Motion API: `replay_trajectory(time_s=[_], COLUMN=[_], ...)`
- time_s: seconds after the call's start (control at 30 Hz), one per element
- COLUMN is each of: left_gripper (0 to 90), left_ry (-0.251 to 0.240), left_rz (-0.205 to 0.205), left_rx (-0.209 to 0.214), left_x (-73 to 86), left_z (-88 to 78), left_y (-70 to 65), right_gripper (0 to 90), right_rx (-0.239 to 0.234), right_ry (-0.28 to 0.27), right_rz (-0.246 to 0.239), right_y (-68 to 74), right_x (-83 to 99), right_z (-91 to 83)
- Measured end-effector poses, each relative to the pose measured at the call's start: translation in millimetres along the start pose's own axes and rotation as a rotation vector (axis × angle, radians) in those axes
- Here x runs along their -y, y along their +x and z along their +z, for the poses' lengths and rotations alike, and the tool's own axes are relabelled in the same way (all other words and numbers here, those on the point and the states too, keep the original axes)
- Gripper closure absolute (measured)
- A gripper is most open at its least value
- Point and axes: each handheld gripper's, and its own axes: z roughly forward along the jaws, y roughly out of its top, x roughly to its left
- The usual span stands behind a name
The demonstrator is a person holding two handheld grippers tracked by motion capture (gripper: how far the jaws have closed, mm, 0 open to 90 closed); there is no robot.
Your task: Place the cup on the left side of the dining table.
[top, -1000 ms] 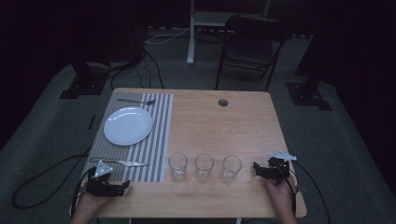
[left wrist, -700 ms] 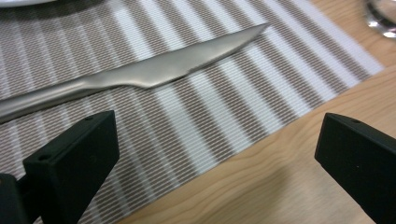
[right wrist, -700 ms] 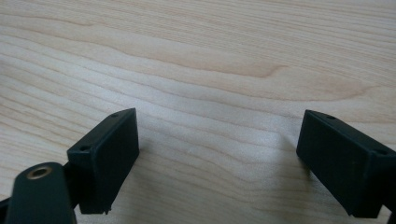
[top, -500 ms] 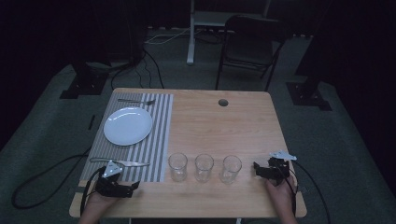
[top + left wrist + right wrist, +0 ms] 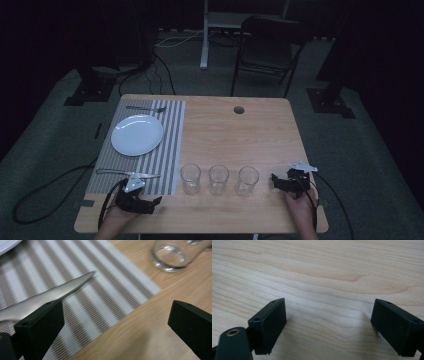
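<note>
Three empty glasses [image 5: 190, 177] [image 5: 218, 178] [image 5: 247, 180] stand in a row near the wooden table's front. A striped placemat [image 5: 165, 150] at the left carries a white plate [image 5: 137, 135], a fork [image 5: 145, 108] at its far edge and a knife [image 5: 127, 174] at its near edge. My left gripper [image 5: 152, 204] sits at the front left, open, just in front of the knife. In the left gripper view the knife blade [image 5: 45, 296] runs behind the left jaw and a glass [image 5: 172, 257] stands ahead. My right gripper [image 5: 274, 181] rests open on bare wood [image 5: 328, 277], right of the glasses.
A round cable hole [image 5: 238, 109] sits in the table's far middle. Behind the table stands a dark chair [image 5: 265, 50]. Cables [image 5: 45, 190] trail over the floor at the left. The table's front edge [image 5: 200, 227] lies close under both hands.
My left gripper has slid a little to the right along the front edge, toward the glasses. The right gripper has stayed where it was.
</note>
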Motion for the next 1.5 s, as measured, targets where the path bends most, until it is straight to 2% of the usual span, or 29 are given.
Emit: replay_trajectory(time_s=[0.03,0.23,0.3,0.43,0.53,1.1,1.27,1.33,1.4,1.47,1.5], left_gripper=[1.1,1.1,1.1,1.1,1.1,1.1,1.1,1.1,5.3,5.3,5.3], left_ry=[-0.005,0.000,-0.004,-0.012,-0.015,-0.062,-0.080,-0.101,-0.125,-0.125,-0.147], left_rz=[0.002,0.038,0.041,0.047,0.077,0.092,0.098,0.095,0.088,0.088,0.077], left_rx=[-0.004,0.040,0.041,0.077,0.074,0.124,0.108,0.099,0.109,0.109,0.093], left_x=[-1.6,-10.3,-11.7,-16.5,-20.8,-49.2,-55.2,-58.4,-62.1,-62.1,-66.0], left_z=[0.5,10.5,12.9,14.4,15.8,39.9,45.5,46.5,47.0,47.0,48.5], left_y=[-3.8,-20.8,-23.6,-28.5,-34.9,-57.2,-62.3,-65.1,-66.5,-66.5,-68.3], right_gripper=[12.6,12.6,12.6,12.6,12.6,12.6,12.6,12.6,12.6,12.6,12.6], right_rx=[0.000,0.000,0.000,0.000,0.000,0.000,0.000,0.000,0.000,0.000,0.000], right_ry=[0.000,0.000,0.000,0.000,0.000,0.000,0.000,0.000,0.000,0.000,0.000], right_rz=[0.000,0.000,-0.001,0.000,0.000,-0.001,-0.001,0.000,-0.001,-0.001,-0.001], right_y=[0.0,0.0,0.0,0.0,0.0,0.0,-0.1,-0.1,-0.1,-0.1,-0.1], right_x=[0.0,0.0,0.0,0.0,0.0,0.0,0.0,0.0,0.0,0.0,0.0], right_z=[0.0,0.0,0.0,0.0,0.0,0.0,0.0,0.0,0.0,0.0,0.0])
